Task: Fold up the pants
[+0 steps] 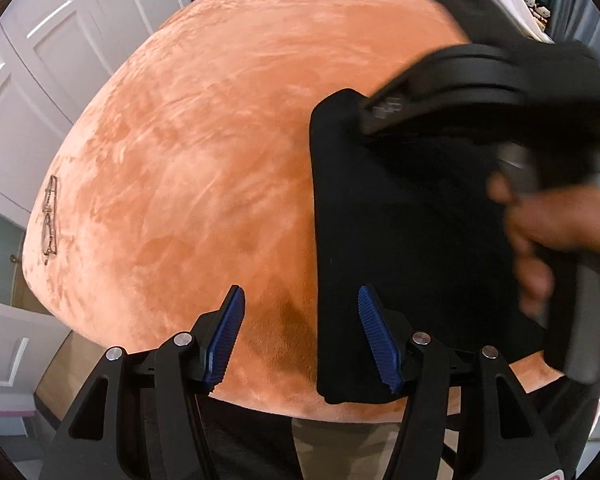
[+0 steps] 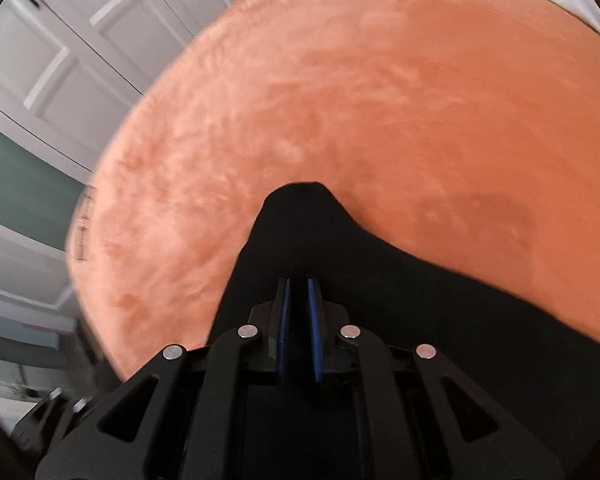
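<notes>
We see the black pants (image 1: 400, 240) lying as a flat, already narrowed panel on the orange plush blanket (image 1: 204, 152), near its front edge — well apart from the eyeglasses (image 1: 51, 220) at the blanket's left edge. The cloth looks soft, light and limp, so we judge it will sag and slide unless taken at a corner or folded edge (a pinch mid-panel would only bunch it). Our right claw (image 2: 299, 308) is closed on a raised peak of the pants, its blue pads (image 2: 313, 320) nearly meeting with fabric between them, and the hand (image 1: 556, 236) tilts it down over the panel. Our left claw (image 1: 302, 332) hovers wide open at the pants' left edge — holding nothing.
</notes>
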A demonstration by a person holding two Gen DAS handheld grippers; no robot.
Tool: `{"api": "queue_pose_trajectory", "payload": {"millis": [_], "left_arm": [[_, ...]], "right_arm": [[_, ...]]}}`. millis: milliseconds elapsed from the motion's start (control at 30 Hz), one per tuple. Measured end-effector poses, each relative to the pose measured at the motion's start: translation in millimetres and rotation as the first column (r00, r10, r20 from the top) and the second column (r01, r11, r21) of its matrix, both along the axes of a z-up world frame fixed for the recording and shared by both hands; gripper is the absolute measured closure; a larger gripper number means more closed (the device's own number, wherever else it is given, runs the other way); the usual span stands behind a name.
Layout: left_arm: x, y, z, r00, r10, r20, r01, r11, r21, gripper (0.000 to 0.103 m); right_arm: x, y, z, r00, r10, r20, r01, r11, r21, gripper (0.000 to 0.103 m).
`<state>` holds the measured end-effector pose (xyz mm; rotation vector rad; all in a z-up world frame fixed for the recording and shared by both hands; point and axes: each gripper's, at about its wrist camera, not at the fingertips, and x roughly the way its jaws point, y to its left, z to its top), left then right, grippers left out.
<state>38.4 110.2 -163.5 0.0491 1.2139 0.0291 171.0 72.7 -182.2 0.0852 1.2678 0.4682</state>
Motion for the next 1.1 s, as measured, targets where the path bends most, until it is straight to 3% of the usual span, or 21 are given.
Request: {"api": "queue_pose_trajectory", "payload": {"millis": [167,233,267,333,367,400,467,567,633,700,767,833,867,933,967,1000,1033,1067,1100], "left_arm": [[-2,3,-1,1.000,0.000,-0.002,0.000,1.000,0.000,0.045],[-1,5,1,1.000,0.004,-0.004,-0.004,1.000,-0.010,0.045],[-2,7,4,1.000,0.006,0.001,-0.006,1.000,-0.012,0.045],[-5,10,8,1.000,0.010,0.011,-0.010,1.000,-0.023,0.043],[-5,11,8,1.000,0.013,0.010,-0.013,0.999,-0.032,0.038],[-6,12,7,1.000,0.014,0.006,-0.014,0.999,-0.049,0.036],[-7,9,4,1.000,0.005,-0.006,-0.006,0.997,-0.080,0.036],[-9,-4,-3,1.000,-0.015,-0.025,0.012,0.996,-0.093,0.034],[-9,-12,-7,1.000,0.004,-0.007,-0.005,0.998,-0.063,0.031],[-4,-14,-12,0.999,0.033,0.002,-0.033,0.999,-0.026,0.020],[6,-6,-21,0.997,0.077,-0.020,-0.079,0.995,-0.063,0.009],[15,8,-31,0.990,0.131,-0.056,-0.138,0.980,-0.142,0.005],[18,17,-37,0.985,0.150,-0.086,-0.165,0.965,-0.204,0.005],[24,38,-54,0.965,0.199,-0.173,-0.250,0.899,-0.361,0.005],[25,43,-56,0.962,0.210,-0.177,-0.264,0.884,-0.386,0.005],[26,40,-55,0.965,0.196,-0.175,-0.250,0.890,-0.381,0.005],[27,36,-54,0.969,0.182,-0.166,-0.232,0.901,-0.368,0.005],[27,33,-53,0.973,0.169,-0.154,-0.215,0.908,-0.359,0.009],[27,29,-49,0.978,0.156,-0.138,-0.198,0.901,-0.386,0.031]], "right_arm": [[20,12,-13,0.999,-0.038,0.011,0.038,0.999,-0.039,0.094],[19,-4,-1,0.997,-0.076,-0.004,0.076,0.997,0.025,0.093],[9,-23,16,0.992,-0.126,0.019,0.123,0.988,0.096,0.093],[-15,-62,42,0.977,-0.197,0.081,0.184,0.972,0.147,0.091],[-30,-86,52,0.964,-0.240,0.110,0.222,0.963,0.154,0.075],[-52,-117,61,0.944,-0.299,0.141,0.279,0.949,0.145,0.050],[-94,-171,67,0.905,-0.381,0.188,0.372,0.925,0.080,0.031],[-162,-253,55,0.846,-0.505,0.172,0.517,0.855,-0.033,0.031],[-186,-287,44,0.807,-0.579,0.114,0.581,0.814,0.020,0.031],[-197,-314,23,0.773,-0.634,0.024,0.629,0.772,0.095,0.029],[-190,-316,4,0.786,-0.617,-0.038,0.615,0.775,0.144,0.027],[-174,-302,-16,0.821,-0.565,-0.083,0.570,0.803,0.175,0.024],[-168,-291,-24,0.836,-0.540,-0.102,0.549,0.814,0.191,0.021],[-160,-278,-35,0.844,-0.522,-0.121,0.536,0.815,0.221,0.016],[-160,-272,-37,0.842,-0.530,-0.102,0.539,0.813,0.220,0.012],[-160,-263,-37,0.852,-0.520,-0.067,0.522,0.829,0.203,0.012],[-161,-257,-36,0.860,-0.508,-0.042,0.506,0.841,0.193,0.014],[-162,-255,-35,0.863,-0.505,-0.036,0.501,0.842,0.198,0.026],[-163,-256,-34,0.860,-0.507,-0.058,0.506,0.831,0.232,0.043]]}}
